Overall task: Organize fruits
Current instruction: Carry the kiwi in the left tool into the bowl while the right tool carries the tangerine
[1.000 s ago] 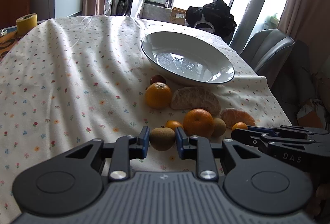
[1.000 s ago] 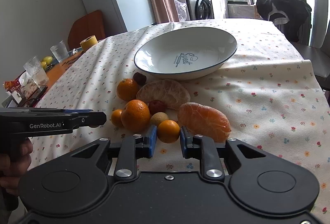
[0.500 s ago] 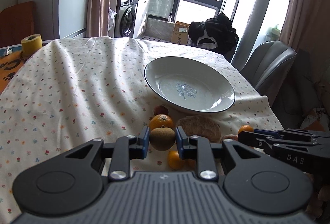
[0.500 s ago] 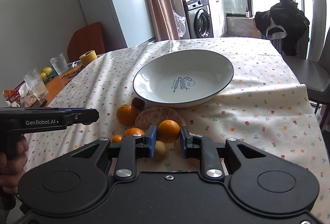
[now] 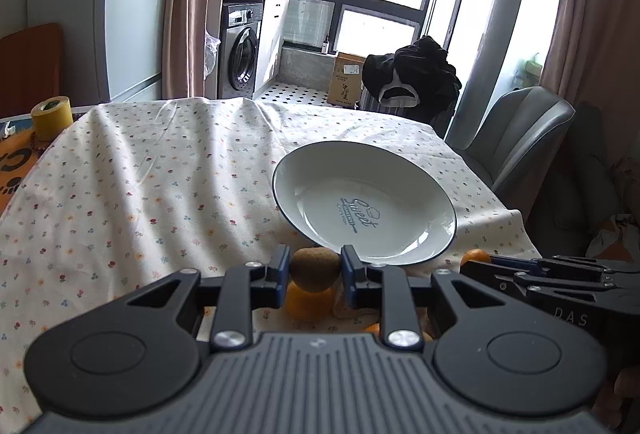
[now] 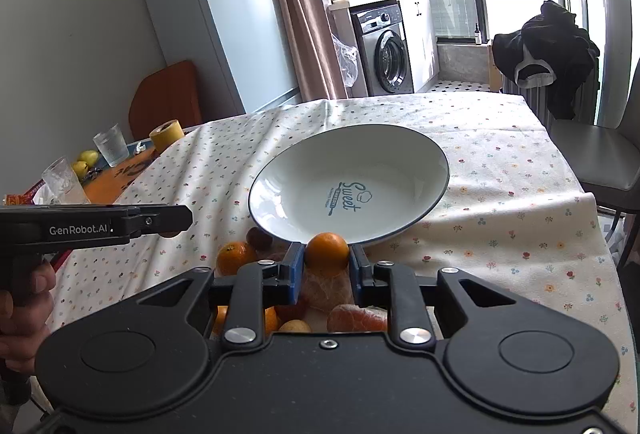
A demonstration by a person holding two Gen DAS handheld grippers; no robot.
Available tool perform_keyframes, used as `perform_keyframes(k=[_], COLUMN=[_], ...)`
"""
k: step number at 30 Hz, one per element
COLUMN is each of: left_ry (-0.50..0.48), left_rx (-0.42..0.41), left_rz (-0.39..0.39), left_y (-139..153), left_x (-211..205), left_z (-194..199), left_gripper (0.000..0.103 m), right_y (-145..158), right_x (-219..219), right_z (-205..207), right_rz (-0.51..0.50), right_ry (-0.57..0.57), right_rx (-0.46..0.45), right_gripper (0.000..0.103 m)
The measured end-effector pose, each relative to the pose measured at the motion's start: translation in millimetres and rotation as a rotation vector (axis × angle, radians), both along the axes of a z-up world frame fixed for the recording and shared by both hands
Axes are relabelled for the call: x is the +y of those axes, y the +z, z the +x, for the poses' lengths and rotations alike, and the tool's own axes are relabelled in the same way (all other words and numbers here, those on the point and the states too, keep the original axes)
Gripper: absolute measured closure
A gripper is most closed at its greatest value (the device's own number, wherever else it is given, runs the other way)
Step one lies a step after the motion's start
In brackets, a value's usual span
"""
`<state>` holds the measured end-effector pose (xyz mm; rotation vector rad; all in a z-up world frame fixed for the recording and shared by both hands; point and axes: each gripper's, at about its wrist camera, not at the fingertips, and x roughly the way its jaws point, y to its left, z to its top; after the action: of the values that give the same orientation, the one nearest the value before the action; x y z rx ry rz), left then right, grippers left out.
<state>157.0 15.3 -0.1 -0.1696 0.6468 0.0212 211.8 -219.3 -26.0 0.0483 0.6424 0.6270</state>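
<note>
My left tongs (image 5: 315, 270) are clamped on a brown kiwi (image 5: 315, 268), held up off the cloth just short of the near rim of the white bowl (image 5: 400, 170). Under the kiwi, an orange (image 5: 308, 303) sits on the flowered tablecloth (image 5: 140, 194).

The bowl is toward the right side of the table, nothing in it, just the "Sweet" print on the bottom. It's closer to the right edge than the left.

My right tongs (image 6: 326, 261) are squeezed shut on a small orange mandarin (image 6: 326, 253), also lifted and right at the bowl's near rim. From that camera the rest of the pile shows below and to the left of the tongs, near the front edge of the table: another orange (image 6: 235, 256), a dark reddish fruit (image 6: 259, 237) touching it beside the bowl, a peeled mandarin (image 6: 354, 318) and a small yellowish fruit (image 6: 294, 326) peeking out behind the tong body.

Way over at the far left corner there's a roll of yellow tape (image 6: 166, 135), two glasses (image 6: 111, 150) and a couple of yellow-green fruits (image 6: 86, 159) on the bare wood.
</note>
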Motion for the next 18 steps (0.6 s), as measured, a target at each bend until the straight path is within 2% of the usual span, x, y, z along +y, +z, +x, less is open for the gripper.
perform_keyframes(k=[18], left_ry=[-0.023], left_rx=[0.043], left_rz=[0.009], left_y=[-13], left_x=[-18], left_z=[58], left_gripper=[0.078], right_y=[-10], right_x=[6], right_z=[44], right_rz=[0.019], right_ry=[-0.009], right_rx=[0.009], right_gripper=[0.080])
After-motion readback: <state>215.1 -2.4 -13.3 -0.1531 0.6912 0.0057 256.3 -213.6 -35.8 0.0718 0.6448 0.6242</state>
